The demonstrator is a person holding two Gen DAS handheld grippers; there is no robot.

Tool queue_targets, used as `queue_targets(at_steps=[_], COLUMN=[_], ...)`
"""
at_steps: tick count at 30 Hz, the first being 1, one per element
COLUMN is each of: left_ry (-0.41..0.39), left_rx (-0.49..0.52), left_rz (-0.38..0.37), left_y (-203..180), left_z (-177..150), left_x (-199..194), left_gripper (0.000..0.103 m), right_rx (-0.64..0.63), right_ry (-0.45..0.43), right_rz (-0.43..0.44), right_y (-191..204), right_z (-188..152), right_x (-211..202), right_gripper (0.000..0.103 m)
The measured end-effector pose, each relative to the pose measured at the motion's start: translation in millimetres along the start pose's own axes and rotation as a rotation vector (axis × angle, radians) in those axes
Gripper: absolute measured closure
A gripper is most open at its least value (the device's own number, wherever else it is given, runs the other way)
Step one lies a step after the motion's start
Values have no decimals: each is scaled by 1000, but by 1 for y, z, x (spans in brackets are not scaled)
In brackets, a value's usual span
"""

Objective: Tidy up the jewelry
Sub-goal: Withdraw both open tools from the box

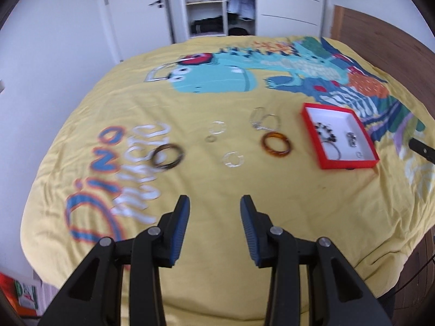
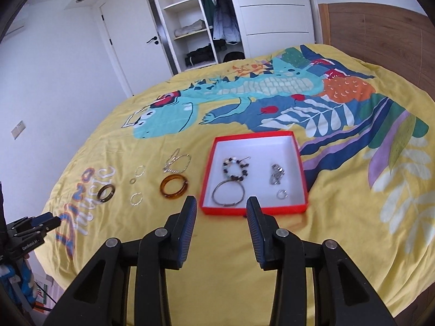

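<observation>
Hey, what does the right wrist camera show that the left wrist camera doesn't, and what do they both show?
Only the right wrist view shows the left gripper from outside, low at the picture's left edge, and the right gripper from behind, open and empty.

Only the left wrist view shows the left gripper's own open, empty jaws from behind, plus a dark object at the right edge, too cut off to identify.

Both show the yellow bedspread, the red box holding a beaded bracelet and the amber bangle lying outside it.
</observation>
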State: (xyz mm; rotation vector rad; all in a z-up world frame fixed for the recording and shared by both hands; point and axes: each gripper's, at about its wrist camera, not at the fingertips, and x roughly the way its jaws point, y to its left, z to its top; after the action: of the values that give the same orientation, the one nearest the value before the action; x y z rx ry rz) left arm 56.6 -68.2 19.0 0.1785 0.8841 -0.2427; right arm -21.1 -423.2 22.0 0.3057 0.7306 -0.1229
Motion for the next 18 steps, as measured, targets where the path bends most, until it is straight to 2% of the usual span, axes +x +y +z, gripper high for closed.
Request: queue_targets(at_steps=[5,8,18], left_ry=[-55,-79,-33], left_rx=[-80,-92,-103], left_rz=[49,66,83], left_y=[38,52,71], left_z=[-18,-27,-43], left_x=[-21,-27,-13], left_gripper=[66,66,66], right_rx=[-6,-20,-70], right_ry=[12,20,68], right_rz=[15,23,53], right_y=[12,21,51], right_z=[-12,-17,-26], right_x=[-4,-4,13], right_gripper=[65,65,65])
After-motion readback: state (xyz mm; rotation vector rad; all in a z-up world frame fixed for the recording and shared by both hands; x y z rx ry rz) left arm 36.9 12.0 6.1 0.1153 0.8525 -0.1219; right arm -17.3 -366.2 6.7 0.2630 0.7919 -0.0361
